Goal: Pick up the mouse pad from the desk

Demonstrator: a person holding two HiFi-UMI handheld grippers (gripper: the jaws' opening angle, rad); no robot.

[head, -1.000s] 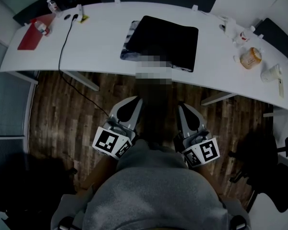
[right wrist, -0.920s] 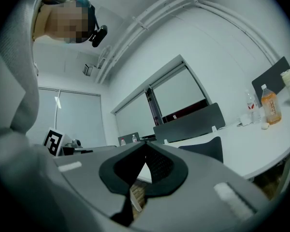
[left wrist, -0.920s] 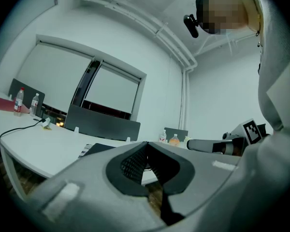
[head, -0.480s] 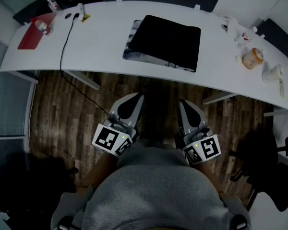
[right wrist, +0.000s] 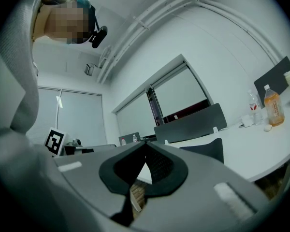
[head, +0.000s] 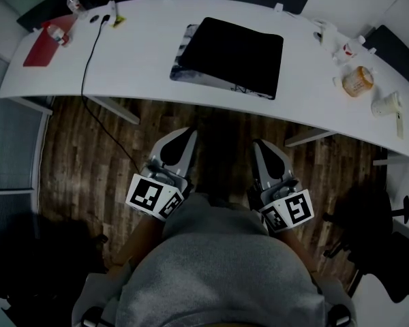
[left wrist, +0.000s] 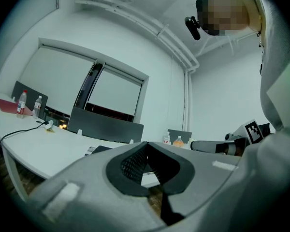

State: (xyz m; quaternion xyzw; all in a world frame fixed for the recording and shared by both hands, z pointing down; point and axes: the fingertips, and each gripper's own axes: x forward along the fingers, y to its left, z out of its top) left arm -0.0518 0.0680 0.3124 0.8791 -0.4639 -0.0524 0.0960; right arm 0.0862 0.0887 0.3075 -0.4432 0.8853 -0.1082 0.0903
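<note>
The black mouse pad [head: 232, 54] lies on the white curved desk [head: 136, 60], partly over a patterned sheet [head: 184, 53]. Both grippers hang over the wooden floor, short of the desk's near edge and well apart from the pad. My left gripper [head: 184, 133] points toward the desk with its jaws shut and empty. My right gripper [head: 259, 145] sits beside it, also shut on nothing. In the left gripper view, the closed left gripper [left wrist: 146, 146] fills the foreground, and the pad [left wrist: 100, 149] shows as a dark strip on the desk beyond. In the right gripper view, the right gripper [right wrist: 146, 151] is closed too.
A black cable [head: 88, 53] runs across the desk's left part and down to the floor. A red folder [head: 41, 46] and bottles [head: 56, 33] lie at the far left. An orange jar [head: 358, 80] and a white cup [head: 385, 104] stand at the right. Desk legs [head: 116, 109] stand below.
The head view has shifted a little. Both grippers stay shut and in about the same place before the desk.
</note>
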